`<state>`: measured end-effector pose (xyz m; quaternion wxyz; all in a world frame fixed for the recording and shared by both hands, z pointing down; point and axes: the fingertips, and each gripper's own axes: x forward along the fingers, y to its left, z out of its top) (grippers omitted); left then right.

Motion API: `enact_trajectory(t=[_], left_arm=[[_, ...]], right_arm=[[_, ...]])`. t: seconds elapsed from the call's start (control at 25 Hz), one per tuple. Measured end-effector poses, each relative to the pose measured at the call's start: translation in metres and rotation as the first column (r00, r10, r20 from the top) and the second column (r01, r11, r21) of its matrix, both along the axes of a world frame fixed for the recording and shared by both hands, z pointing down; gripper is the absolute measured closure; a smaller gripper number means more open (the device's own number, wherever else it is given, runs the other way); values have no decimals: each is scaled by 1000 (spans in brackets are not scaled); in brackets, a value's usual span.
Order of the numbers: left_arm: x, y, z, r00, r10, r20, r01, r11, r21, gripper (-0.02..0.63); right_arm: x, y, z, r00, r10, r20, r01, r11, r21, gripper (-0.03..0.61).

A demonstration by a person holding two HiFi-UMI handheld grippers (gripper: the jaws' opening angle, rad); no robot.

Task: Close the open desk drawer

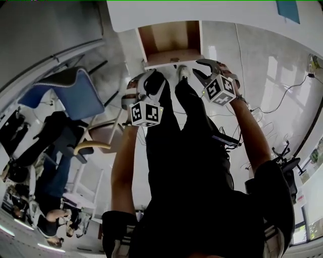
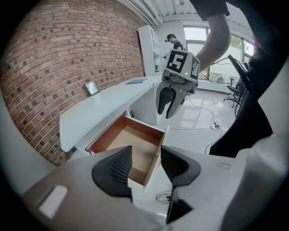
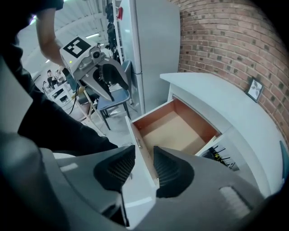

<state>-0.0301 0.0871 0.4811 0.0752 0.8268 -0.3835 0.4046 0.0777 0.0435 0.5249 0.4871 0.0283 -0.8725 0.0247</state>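
Drawer (image 1: 169, 40): open beneath the white desk (image 1: 227, 12), front panel facing me.
Left gripper (image 2: 145, 164): jaws apart, empty, lined up on the panel's edge, seemingly to push.
Right gripper (image 3: 143, 168): narrower gap, empty, aimed likewise.

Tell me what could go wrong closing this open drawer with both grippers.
1. The left gripper and right gripper are both open, fingers lined up astride the drawer front; a finger left inside could get pinched against the desk.
2. They sit near opposite ends of the front, so an uneven push might skew the drawer and jam it.
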Motion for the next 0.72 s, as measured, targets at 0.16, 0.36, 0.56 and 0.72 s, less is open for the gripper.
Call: enact_trajectory(t=[0.16,0.36,0.56,0.72], left_arm=[[-10,0,39,998,43,45,-42,999,-23,397],[-14,-4,85,992,101,72,-95,992,-85,397],[-12,5,122,983,155,94,-140,980,-143,396],[-11,11,146,978,177,110,-155,971,-184,400]], right_arm=[[2,-2,34,997,-49,-62,51,999,19,446],[5,-3,69,986,-104,-129,108,994,26,446],[5,0,92,978,-128,-164,133,991,18,446],[6,3,107,972,-140,-190,145,989,15,446]])
